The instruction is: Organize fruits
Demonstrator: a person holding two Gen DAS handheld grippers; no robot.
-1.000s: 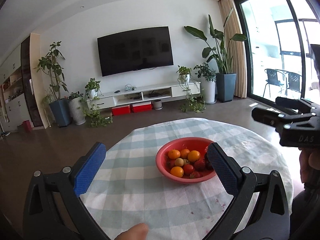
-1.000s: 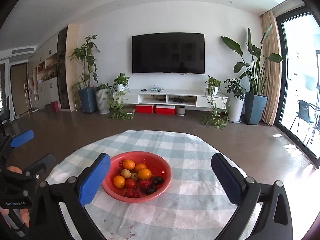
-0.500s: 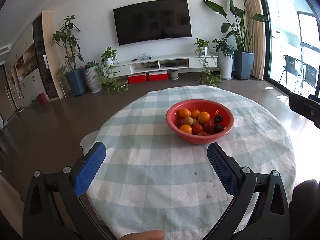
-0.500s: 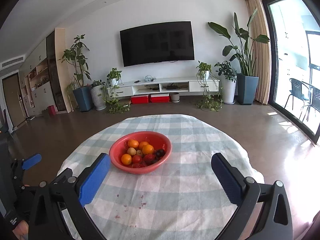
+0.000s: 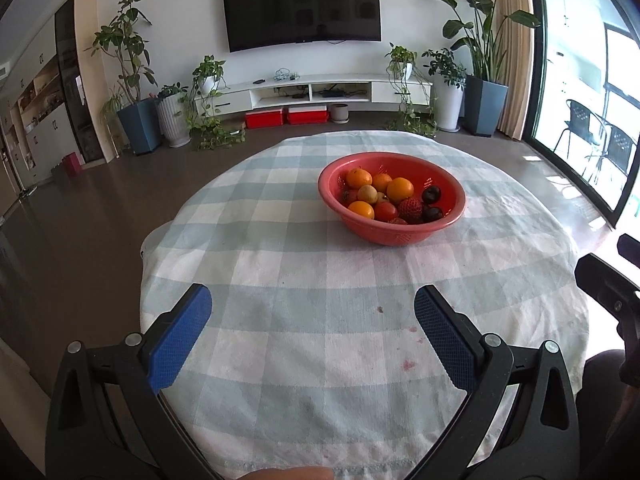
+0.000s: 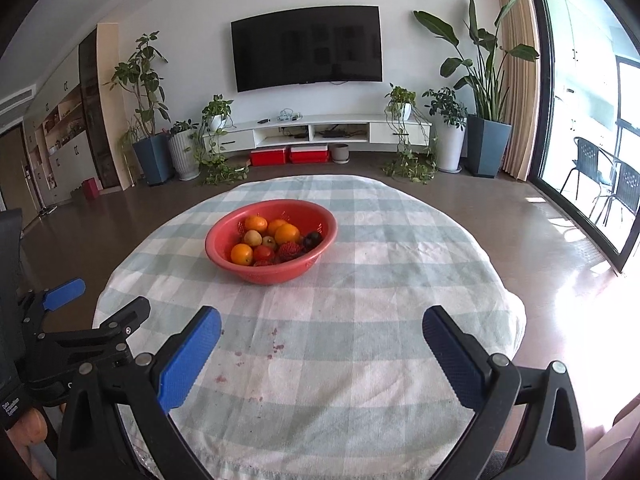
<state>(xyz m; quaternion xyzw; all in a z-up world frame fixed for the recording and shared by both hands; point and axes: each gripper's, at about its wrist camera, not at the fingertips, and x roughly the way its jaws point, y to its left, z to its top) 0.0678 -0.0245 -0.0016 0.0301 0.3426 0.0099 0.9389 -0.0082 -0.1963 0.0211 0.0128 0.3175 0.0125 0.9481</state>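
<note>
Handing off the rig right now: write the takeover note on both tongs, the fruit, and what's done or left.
Left tongs: open, empty, above the near part of the checked tablecloth.
Right tongs: open, empty, also short of the bowl.
Red bowl sits mid-table holding all the fruit: oranges, a strawberry, dark plums, a tomato.
Done: nothing sorted.
Left: take the fruit out and group it.

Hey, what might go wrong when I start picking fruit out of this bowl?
The fruit sits heaped together in the bowl, so closing on an orange may bruise the strawberry beside it. The bowl rests on a loose tablecloth, so a nudge may slide it.
</note>
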